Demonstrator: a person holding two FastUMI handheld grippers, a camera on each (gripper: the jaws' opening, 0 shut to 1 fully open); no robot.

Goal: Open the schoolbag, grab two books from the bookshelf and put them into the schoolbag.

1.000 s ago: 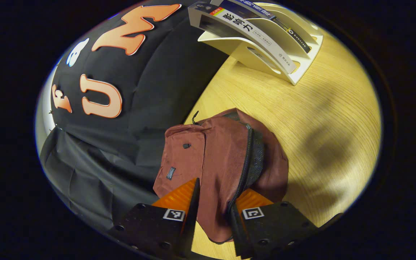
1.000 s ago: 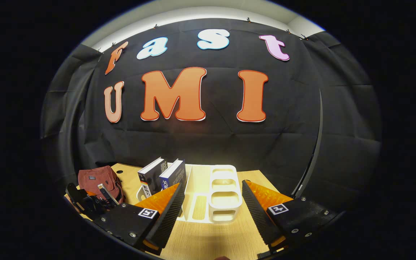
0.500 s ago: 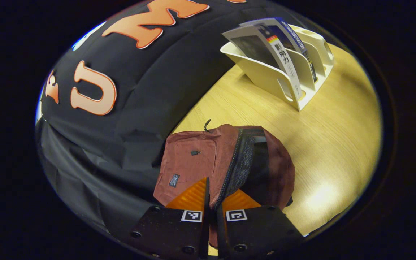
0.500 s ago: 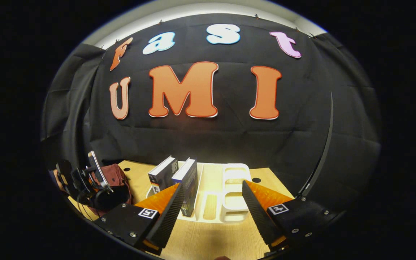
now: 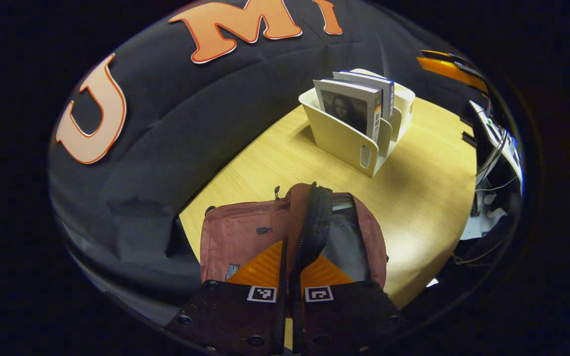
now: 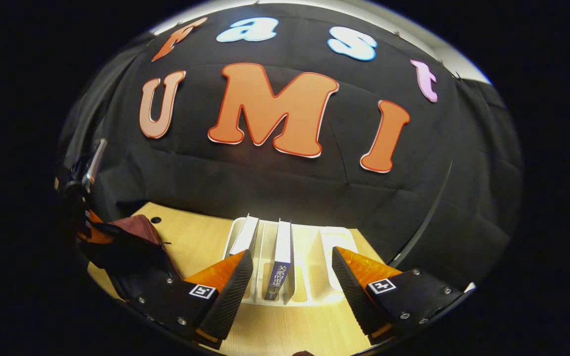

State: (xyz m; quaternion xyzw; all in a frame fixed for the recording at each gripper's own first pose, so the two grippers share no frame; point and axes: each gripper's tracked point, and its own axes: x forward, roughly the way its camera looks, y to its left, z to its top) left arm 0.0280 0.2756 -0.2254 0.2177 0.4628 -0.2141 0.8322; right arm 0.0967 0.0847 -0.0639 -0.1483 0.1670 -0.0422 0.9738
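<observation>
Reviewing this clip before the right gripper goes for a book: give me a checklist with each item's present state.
1. Schoolbag open: ok, the zippered edge is lifted and the dark inside shows.
2. Left gripper shut on the bag's flap: ok, both fingers press on it.
3. Right gripper open: ok, fingers stand wide apart.
4. Two books in the bookshelf: ok, the nearer book stands between the open fingers, the other book beside it.
5. Right gripper touching a book: not ok, not yet.
6. Room in the bag for two books: cannot tell.
</observation>
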